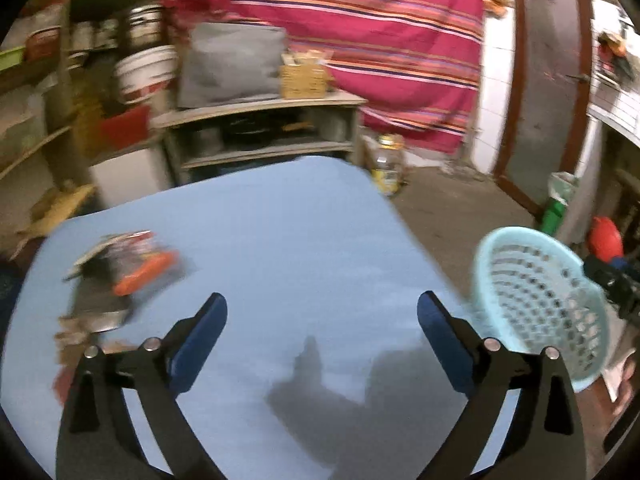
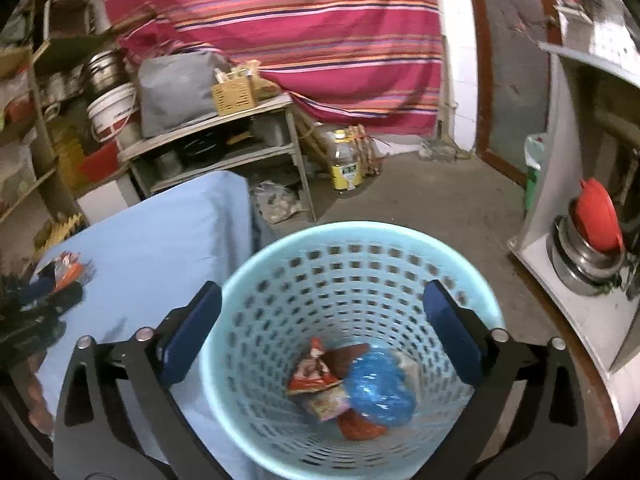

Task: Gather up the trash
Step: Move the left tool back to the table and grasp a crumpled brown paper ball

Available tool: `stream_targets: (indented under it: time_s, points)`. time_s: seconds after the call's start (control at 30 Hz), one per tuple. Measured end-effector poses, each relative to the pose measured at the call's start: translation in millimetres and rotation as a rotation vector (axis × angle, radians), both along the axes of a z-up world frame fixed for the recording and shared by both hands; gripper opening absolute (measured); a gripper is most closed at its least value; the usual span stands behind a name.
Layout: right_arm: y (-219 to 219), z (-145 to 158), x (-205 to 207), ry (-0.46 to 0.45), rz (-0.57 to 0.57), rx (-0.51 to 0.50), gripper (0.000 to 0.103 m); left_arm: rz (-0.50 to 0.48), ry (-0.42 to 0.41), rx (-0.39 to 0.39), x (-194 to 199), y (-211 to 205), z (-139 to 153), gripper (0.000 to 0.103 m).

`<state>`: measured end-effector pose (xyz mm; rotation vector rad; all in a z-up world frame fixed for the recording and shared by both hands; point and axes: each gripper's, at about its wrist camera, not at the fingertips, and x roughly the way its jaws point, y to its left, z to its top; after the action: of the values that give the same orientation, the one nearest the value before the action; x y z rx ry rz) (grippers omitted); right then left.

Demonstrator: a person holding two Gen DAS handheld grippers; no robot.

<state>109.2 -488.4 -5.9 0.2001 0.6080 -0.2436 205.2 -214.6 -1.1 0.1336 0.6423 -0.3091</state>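
Note:
A light blue perforated basket stands beside the blue table; inside lie a red snack wrapper, a crumpled blue plastic bag and other wrappers. My right gripper is open above the basket, empty. In the left wrist view my left gripper is open and empty over the table. A blurred pile of wrappers lies on the table to its left. The basket shows at the right, off the table's edge. The wrapper pile also shows in the right wrist view.
A wooden shelf unit with a grey bag and a woven box stands behind the table. A striped red cloth hangs behind. A yellow-labelled bottle stands on the floor. A counter with steel pots and a red lid is at right.

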Motion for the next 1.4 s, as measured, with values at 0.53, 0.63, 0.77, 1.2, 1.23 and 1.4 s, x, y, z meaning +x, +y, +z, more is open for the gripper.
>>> stream_targets:
  time_s: [0.53, 0.63, 0.77, 1.2, 1.23, 1.4]
  points:
    - [148.5, -5.4, 72.7, 0.025, 0.063, -0.049, 0.099, 0.315, -0.066, 0.051, 25.2, 211.7, -18.9, 0.095]
    - [174.5, -8.3, 86.0, 0.047, 0.13, -0.022, 0.099, 0.305, -0.012, 0.066, 34.9, 230.5, -27.4, 0.095]
    - [210.7, -11.7, 94.7, 0.02, 0.22, 0.002, 0.099, 0.303, 0.085, 0.049, 48.2, 250.0, -48.5, 0.095]
    - [294.6, -38.0, 115.5, 0.092, 0.312, -0.065, 0.099, 0.226, 0.177, 0.05, 65.3, 251.1, -74.0, 0.094]
    - [302.1, -39.1, 115.7, 0.102, 0.327, -0.076, 0.099, 0.223, 0.17, 0.051, 64.6, 252.0, -73.1, 0.093]
    - [325.8, -45.8, 118.5, 0.116, 0.372, -0.086, 0.098, 0.158, 0.193, -0.022, 65.2, 258.2, -70.8, 0.05]
